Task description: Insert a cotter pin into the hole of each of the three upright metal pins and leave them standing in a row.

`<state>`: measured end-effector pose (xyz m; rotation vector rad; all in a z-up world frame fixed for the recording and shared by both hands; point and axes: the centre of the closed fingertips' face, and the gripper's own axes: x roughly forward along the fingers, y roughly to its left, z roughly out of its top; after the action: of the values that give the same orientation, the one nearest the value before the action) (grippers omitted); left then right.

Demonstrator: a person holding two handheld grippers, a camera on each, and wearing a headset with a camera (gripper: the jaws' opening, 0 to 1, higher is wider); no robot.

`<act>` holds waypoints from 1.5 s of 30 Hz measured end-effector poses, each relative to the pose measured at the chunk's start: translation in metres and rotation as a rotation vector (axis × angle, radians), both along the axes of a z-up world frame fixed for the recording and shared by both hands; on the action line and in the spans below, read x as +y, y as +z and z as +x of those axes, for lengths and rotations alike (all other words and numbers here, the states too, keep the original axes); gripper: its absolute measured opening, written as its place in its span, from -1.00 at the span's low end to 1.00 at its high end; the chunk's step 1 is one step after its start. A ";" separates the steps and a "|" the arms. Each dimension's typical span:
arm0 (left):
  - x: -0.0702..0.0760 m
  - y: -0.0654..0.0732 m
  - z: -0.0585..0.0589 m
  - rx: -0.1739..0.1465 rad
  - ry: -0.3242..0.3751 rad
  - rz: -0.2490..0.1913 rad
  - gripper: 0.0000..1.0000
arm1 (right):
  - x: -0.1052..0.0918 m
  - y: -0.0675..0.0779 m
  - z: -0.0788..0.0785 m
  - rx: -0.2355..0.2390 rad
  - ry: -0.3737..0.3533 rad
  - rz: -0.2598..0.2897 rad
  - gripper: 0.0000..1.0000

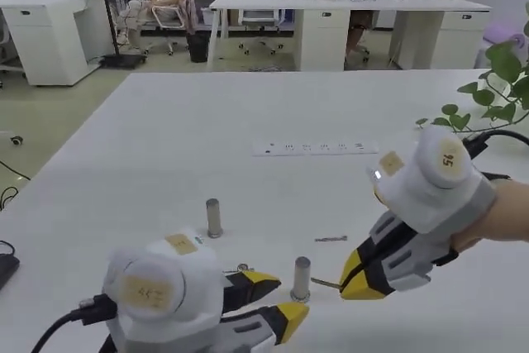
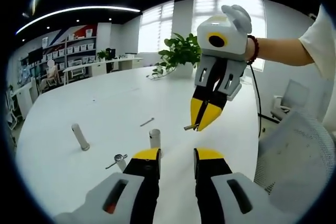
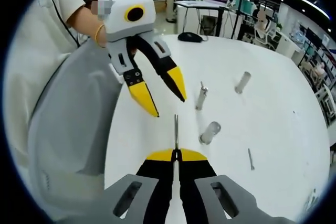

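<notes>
On a white workbench (image 1: 165, 146), the left gripper (image 1: 289, 295) is being held low at the near edge, its yellow-tipped jaws spread apart with nothing between them. A far metal pin (image 1: 214, 217) is being left upright well beyond it. In the left gripper view, a short metal pin (image 2: 122, 161) is standing just beside the left jaw, with a thin wire showing at its top. A near metal pin (image 1: 301, 279) is standing upright just off the spread jaw tips. A cotter pin (image 1: 325, 283) is being clamped between the closed jaws of the right gripper (image 1: 354, 285), pointed at the near metal pin; whether they touch cannot be told. A spare cotter pin (image 1: 331, 239) is lying flat farther back.
</notes>
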<state>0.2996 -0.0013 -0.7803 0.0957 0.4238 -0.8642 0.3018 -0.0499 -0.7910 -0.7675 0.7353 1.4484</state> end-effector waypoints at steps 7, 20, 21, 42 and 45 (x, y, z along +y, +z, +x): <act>-0.003 -0.012 0.008 0.023 0.064 0.012 -0.53 | -0.007 -0.007 0.012 -0.030 -0.010 -0.036 -0.93; -0.007 -0.031 0.030 0.032 0.181 0.055 -0.48 | -0.016 -0.018 0.032 -0.072 -0.032 -0.091 -0.94; -0.007 -0.032 0.031 0.033 0.184 0.057 -0.47 | -0.017 -0.020 0.033 -0.075 -0.030 -0.099 -0.94; -0.021 -0.051 0.056 0.031 0.239 0.066 -0.49 | -0.026 -0.037 0.052 -0.099 -0.024 -0.174 -0.93; -0.022 -0.051 0.059 0.033 0.246 0.051 -0.50 | -0.026 -0.039 0.053 -0.098 -0.019 -0.179 -0.93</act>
<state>0.3590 -0.0234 -0.8308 0.0741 0.4779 -0.6133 0.3550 -0.0755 -0.8300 -0.9596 0.8019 1.3302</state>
